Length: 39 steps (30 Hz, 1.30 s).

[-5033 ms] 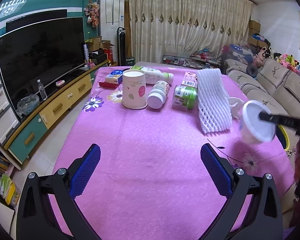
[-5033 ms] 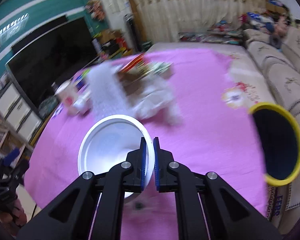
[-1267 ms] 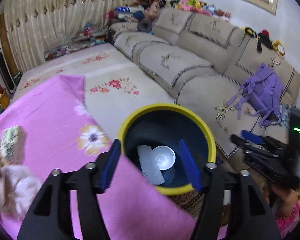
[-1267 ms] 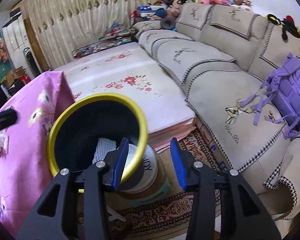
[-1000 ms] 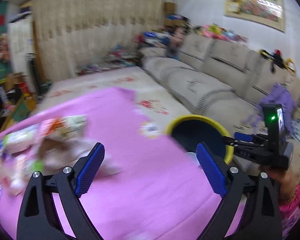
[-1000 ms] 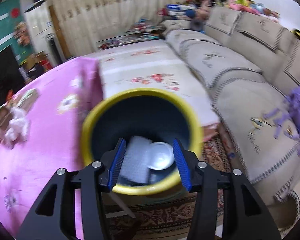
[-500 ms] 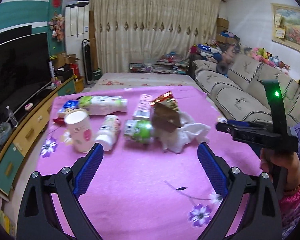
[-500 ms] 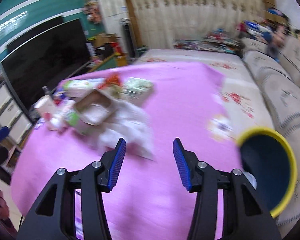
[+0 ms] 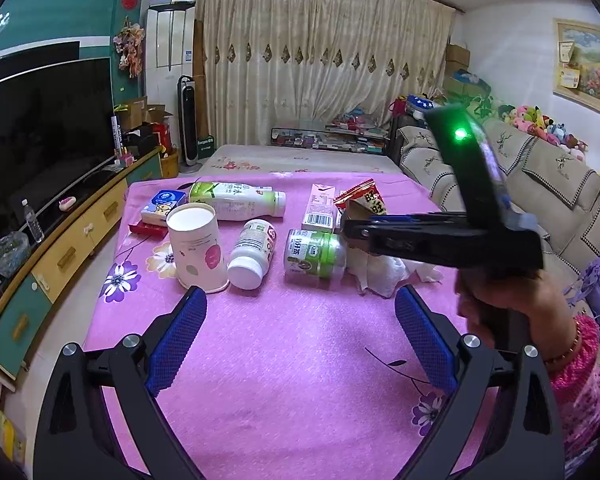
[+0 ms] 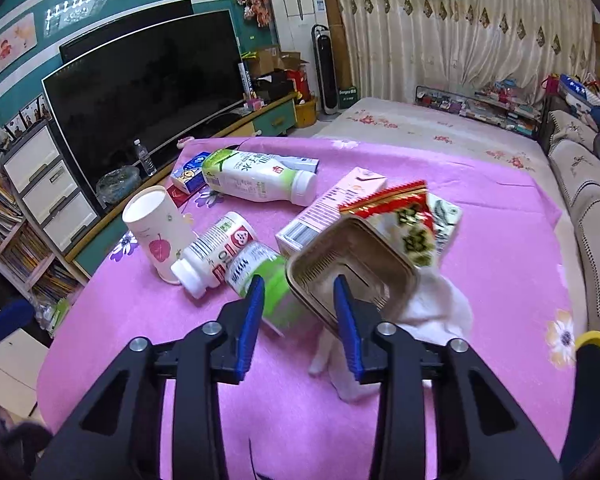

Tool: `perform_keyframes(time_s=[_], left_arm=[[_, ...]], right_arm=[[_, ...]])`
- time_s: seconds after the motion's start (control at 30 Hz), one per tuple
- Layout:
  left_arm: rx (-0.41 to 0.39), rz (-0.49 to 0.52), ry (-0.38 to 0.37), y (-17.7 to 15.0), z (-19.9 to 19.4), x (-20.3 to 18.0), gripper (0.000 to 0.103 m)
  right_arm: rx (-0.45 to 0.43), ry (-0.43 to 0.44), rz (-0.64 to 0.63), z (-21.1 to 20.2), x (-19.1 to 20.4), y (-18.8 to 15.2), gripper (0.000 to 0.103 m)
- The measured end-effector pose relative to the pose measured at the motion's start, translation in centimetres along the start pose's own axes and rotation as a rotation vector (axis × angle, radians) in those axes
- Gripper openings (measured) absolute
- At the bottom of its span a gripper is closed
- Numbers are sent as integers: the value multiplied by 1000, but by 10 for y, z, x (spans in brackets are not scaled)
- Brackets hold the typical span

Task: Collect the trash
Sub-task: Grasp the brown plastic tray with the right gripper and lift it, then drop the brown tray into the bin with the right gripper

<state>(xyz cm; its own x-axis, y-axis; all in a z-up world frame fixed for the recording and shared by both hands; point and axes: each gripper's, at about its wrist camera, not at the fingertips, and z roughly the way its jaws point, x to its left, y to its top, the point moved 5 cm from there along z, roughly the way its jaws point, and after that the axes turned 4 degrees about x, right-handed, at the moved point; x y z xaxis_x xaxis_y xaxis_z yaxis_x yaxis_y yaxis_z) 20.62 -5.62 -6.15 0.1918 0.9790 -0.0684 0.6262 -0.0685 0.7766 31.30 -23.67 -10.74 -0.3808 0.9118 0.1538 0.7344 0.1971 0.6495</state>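
Trash lies on the pink cloth (image 9: 300,360): a paper cup (image 9: 198,250) (image 10: 156,232), a white pill bottle (image 9: 252,252) (image 10: 216,250), a green-lidded can (image 9: 314,252) (image 10: 264,270), a big white-green bottle (image 9: 236,198) (image 10: 252,180), a pink carton (image 9: 322,208) (image 10: 328,208), a brown tray (image 10: 352,268), a red snack bag (image 9: 364,198) (image 10: 400,220) and a white tissue (image 9: 384,270) (image 10: 436,304). My left gripper (image 9: 300,340) is open and empty, near the table's front. My right gripper (image 10: 298,316) is open, its jaws on either side of the brown tray's near rim. It also shows in the left wrist view (image 9: 352,232).
A yellow-rimmed bin (image 10: 596,364) stands off the table's right edge. A TV (image 10: 140,92) on a cabinet lines the left wall. A sofa (image 9: 540,184) runs along the right. A small blue pack (image 9: 162,202) and red card lie at the far left of the table.
Both grippers have swung from the bin back to the table. The right gripper has advanced to the brown tray; the left has moved closer to the trash.
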Motion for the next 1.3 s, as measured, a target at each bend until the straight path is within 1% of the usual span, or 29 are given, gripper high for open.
perform_keyframes(time_s=[0.03,0.1,0.13,0.2,0.27,0.4,0.5,0.63,0.77,0.93,1.0,1.07,1.17,1.2,1.3], left_arm=[[0,-1,-1,-1,1,0,94],[4,-4,-3,-1,3,0,94],[5,-5,-5,-1,4,0,94],[8,-4,-9,-3,5,0,94],[11,-1,-12,-4,7,0,94],[12,2,-15,-5,9,-3,94],[14,3,-15,-6,10,-4,94],[15,11,-19,-6,11,-8,94],[16,21,-28,-6,12,-14,94],[25,37,-40,-7,16,-24,94],[28,45,-44,-7,20,-29,94],[32,52,-47,-6,22,-33,94],[37,59,-53,-5,26,-41,94],[40,63,-56,-4,27,-45,94],[49,78,-63,-3,30,-55,94]], right_arm=[[6,-6,3,4,0,3,30],[15,-9,4,8,-3,3,22],[28,-7,8,13,-3,5,20],[53,3,16,20,-4,4,11],[66,17,23,24,-5,3,10],[42,27,21,19,-5,2,8],[9,40,18,3,-3,2,5],[-30,62,15,-23,-2,0,5],[-76,61,33,-52,-13,-3,5],[-122,6,89,-84,-52,-14,5],[-138,-41,121,-97,-77,-22,5],[-146,-106,171,-108,-110,-33,5],[-136,-172,245,-114,-152,-49,5],[-128,-207,280,-117,-172,-57,5],[-98,-269,356,-115,-214,-78,5]])
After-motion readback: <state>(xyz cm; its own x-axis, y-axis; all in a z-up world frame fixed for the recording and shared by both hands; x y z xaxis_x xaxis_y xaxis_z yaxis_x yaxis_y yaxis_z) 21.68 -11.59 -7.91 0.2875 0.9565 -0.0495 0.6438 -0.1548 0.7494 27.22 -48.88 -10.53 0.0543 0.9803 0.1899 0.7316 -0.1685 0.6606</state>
